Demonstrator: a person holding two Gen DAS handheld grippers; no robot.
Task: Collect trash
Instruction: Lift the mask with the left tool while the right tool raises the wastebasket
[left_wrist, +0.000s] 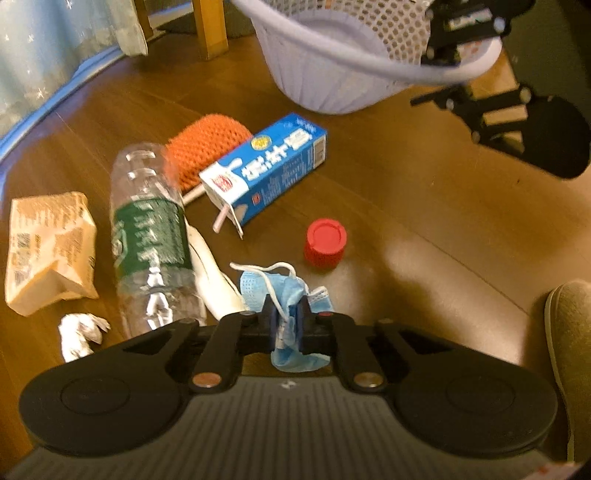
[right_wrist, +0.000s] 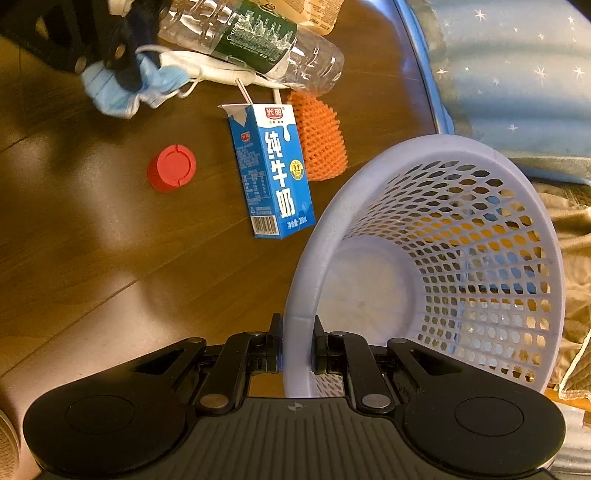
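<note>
Although several items of trash lie on the floor (left_wrist: 388, 192), only one is in hand: the left tool (left_wrist: 287, 314) is clenched on a blue face mask (left_wrist: 284, 291), its fingers drawn almost together with the cloth bunched between them. Part of the mask hangs below the jaws and a white ear loop trails ahead of them. Judged as a load, the mask is very light, soft and limp; it should not slip readily from a pinch on the bunched cloth, but a loop could snag on neighbouring items.

Just ahead of the left tool and to its left lies a clear plastic bottle (left_wrist: 151, 236), with a white strip of uncertain nature beside it. Further left are a tan wrapper (left_wrist: 51, 247) and a crumpled tissue (left_wrist: 79, 330). Ahead sit a red cap (left_wrist: 325, 242), a blue milk carton (left_wrist: 266, 168) with a straw, and an orange net (left_wrist: 207, 142) behind the carton.

The right tool (right_wrist: 298, 343) grips the rim of a lilac perforated basket (right_wrist: 443, 236), one finger outside the wall and one inside, parted only by the rim's thickness. The basket appears tilted, its mouth towards that tool, and looks empty. It is judged light and fairly stiff; the rim is the sound place to hold.
</note>
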